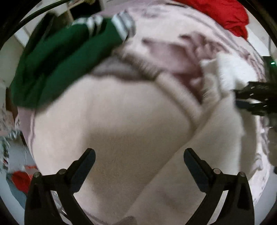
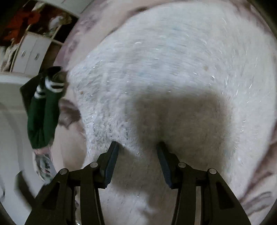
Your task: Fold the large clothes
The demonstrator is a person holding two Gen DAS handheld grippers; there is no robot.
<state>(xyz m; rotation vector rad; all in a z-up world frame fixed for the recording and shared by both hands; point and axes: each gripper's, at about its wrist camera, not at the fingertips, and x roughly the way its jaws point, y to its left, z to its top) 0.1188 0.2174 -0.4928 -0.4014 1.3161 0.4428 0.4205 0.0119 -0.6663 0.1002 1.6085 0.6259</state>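
Note:
A large fluffy cream-white sweater (image 1: 121, 121) lies spread over a pink patterned blanket (image 1: 173, 26). In the right wrist view the sweater (image 2: 173, 60) fills most of the frame. My left gripper (image 1: 139, 155) hovers just above the sweater, its jaws wide open with nothing between them. My right gripper (image 2: 137, 147) has its jaws half closed and its fingertips sunk into a thick fold of the fluffy fabric, which bunches between the pads towards the camera. From the left wrist view, the right gripper (image 1: 242, 97) shows at the right edge beside a raised white fold.
A dark green garment with white striped cuffs (image 1: 60, 57) (image 2: 43, 117) lies at the blanket's edge beside the sweater. A red garment (image 1: 225, 13) sits at the far end of the blanket. A white shelf unit with drawers (image 2: 32, 50) stands beyond the bed.

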